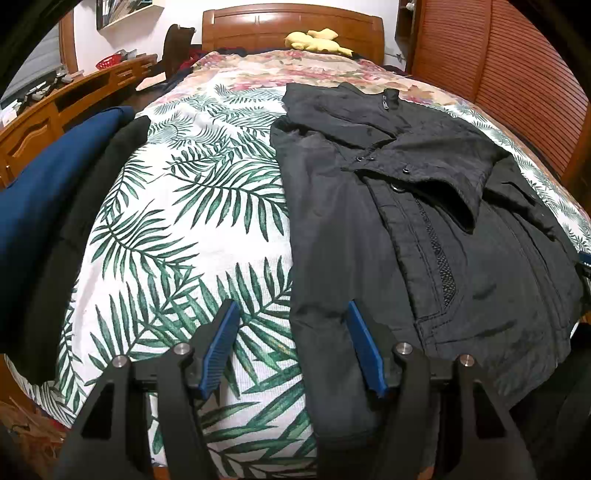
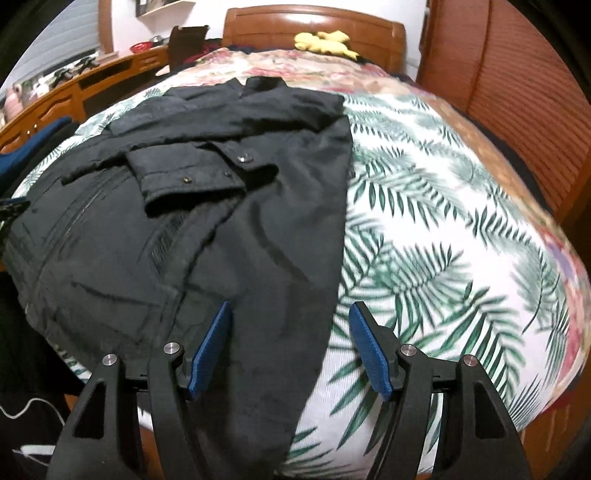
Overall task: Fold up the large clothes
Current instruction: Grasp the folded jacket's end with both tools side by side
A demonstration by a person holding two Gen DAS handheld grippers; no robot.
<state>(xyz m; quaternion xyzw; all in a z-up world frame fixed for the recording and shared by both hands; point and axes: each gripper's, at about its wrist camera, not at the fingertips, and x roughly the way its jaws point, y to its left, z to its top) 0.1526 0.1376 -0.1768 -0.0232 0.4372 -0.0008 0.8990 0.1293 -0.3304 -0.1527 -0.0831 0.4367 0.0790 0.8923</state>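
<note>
A large black jacket [image 1: 424, 229] lies flat on the palm-leaf bedspread [image 1: 192, 206], collar toward the headboard, with both sleeves folded across its chest. My left gripper [image 1: 291, 314] is open over the jacket's left hem edge, nothing between its blue pads. In the right wrist view the same jacket [image 2: 192, 221] fills the left half, on the bedspread [image 2: 443, 221]. My right gripper [image 2: 290, 314] is open above the jacket's right hem edge, and its pads hold nothing. This view is slightly blurred.
Dark blue and black clothes [image 1: 55, 206] are piled at the bed's left edge. A wooden headboard [image 1: 291, 26] with a yellow soft toy [image 1: 317, 40] stands at the far end. A wooden desk [image 1: 74, 92] runs along the left, slatted wooden doors [image 1: 517, 81] along the right.
</note>
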